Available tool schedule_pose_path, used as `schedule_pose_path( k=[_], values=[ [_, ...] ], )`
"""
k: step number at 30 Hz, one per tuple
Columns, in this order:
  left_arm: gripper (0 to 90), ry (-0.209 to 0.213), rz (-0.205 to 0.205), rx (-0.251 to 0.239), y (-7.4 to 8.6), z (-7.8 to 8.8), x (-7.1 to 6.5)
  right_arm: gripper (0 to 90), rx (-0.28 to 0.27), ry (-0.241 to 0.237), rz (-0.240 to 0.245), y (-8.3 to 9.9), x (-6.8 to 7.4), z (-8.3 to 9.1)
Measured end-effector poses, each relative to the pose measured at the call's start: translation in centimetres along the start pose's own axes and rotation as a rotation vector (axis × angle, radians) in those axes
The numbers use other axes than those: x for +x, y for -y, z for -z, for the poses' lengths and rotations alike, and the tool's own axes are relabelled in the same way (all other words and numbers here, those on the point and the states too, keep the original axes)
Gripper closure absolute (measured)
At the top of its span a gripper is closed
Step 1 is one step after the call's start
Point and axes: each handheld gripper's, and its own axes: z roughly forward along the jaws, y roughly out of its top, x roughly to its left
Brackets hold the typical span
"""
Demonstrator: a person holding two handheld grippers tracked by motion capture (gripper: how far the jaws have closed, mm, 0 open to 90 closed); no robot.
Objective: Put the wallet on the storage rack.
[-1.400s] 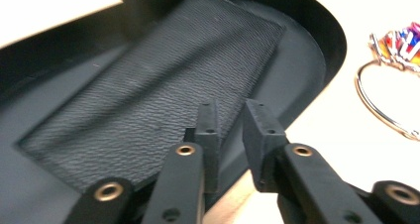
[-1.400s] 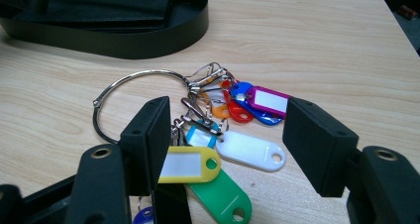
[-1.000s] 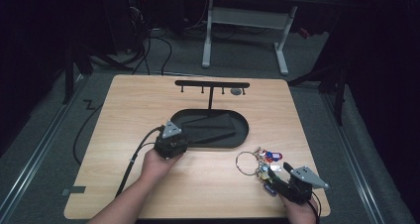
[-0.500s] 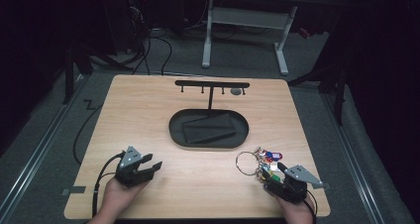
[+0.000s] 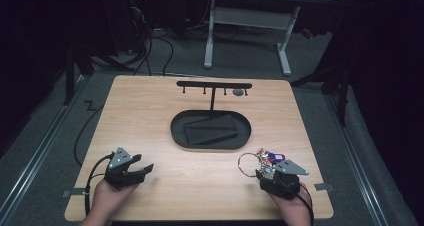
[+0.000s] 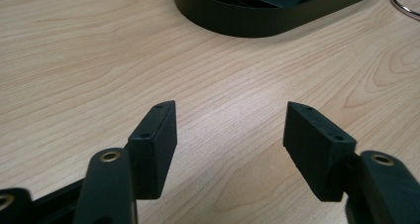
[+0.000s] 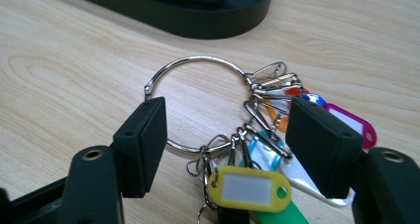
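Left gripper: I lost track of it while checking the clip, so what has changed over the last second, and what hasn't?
The left gripper drew back from the black oval tray to the table's near left corner; its jaws have just been opening, with nothing between them. The right gripper barely shifted, open over the key ring with its coloured tags. Tray, hook stand and key ring stayed put.

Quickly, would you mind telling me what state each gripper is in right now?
Left gripper: open, jaws just opened wider, nothing between them.
Right gripper: open, jaws astride the key ring and its tags, not pressing on them.
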Motion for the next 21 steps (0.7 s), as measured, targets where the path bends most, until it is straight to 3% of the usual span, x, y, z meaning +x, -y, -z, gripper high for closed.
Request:
schedule_pose_path(
  k=[5,9,13,16,21],
  values=[
    [35.5,0.034,-0.035,0.018,-0.3,-0.3,0.0,32.6,0.103,-0.03,0.026,-1.6,0.6,-0.7],
    [33.0,0.065,-0.04,-0.017,-0.5,0.1,-0.1,33.4,0.185,-0.064,0.042,-2.7,1.1,-1.4],
    [31.6,0.062,-0.053,-0.023,-0.5,0.4,-0.3,34.4,0.264,-0.086,0.085,-3.7,1.7,-2.4],
    [31.9,0.064,-0.058,-0.014,-0.3,0.3,-0.3,34.6,0.319,-0.102,0.089,-4.3,2.0,-3.1],
    [31.8,0.067,-0.058,-0.019,-0.3,0.2,-0.2,34.7,0.371,-0.118,0.114,-4.9,2.3,-3.8]
  ],
)
